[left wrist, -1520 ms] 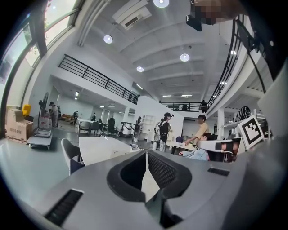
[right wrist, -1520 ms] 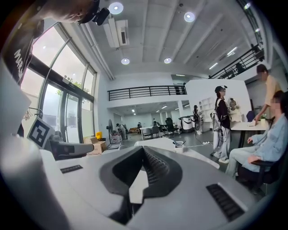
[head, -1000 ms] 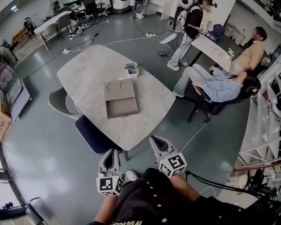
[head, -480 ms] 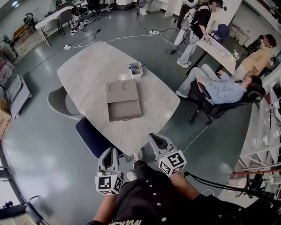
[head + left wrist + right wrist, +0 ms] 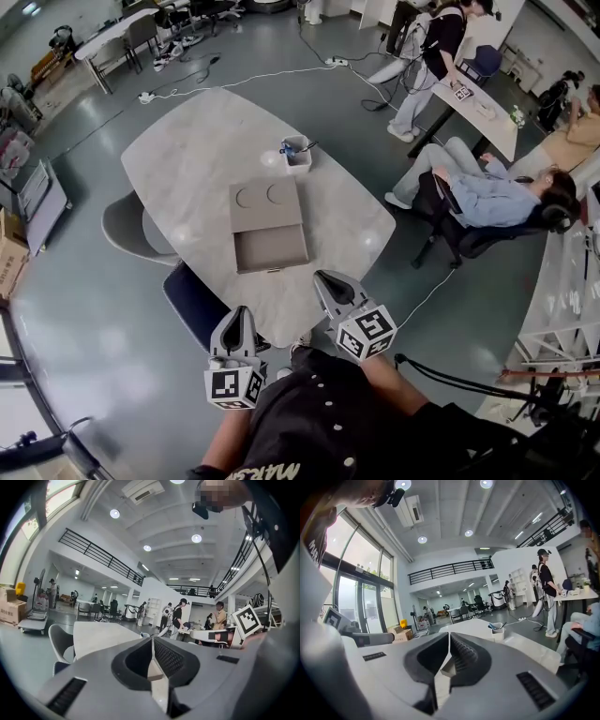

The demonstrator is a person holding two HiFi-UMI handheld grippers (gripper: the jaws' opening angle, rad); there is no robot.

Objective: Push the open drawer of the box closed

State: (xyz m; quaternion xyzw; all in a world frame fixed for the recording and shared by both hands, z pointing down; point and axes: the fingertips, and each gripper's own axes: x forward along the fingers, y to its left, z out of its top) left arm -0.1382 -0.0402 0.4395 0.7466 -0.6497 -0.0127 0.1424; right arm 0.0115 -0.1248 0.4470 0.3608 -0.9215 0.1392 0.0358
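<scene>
Left gripper [image 5: 237, 319] and right gripper [image 5: 325, 279] both with jaws pressed together, empty, held at the near edge of the pale table [image 5: 187, 159], tan box [image 5: 264, 204] mid-table, its drawer [image 5: 270, 251] open toward the grippers, apart from both, white pen cup [image 5: 297, 156] just beyond.

Flat tan rectangular box [image 5: 266, 202] sits on the pale grey oval table [image 5: 178, 159], its shallow drawer [image 5: 270, 251] pulled out toward me. Small white pen cup [image 5: 297, 156] is just behind it. Left claw [image 5: 240, 315] and right claw [image 5: 325, 278] hover at the near edge.
</scene>
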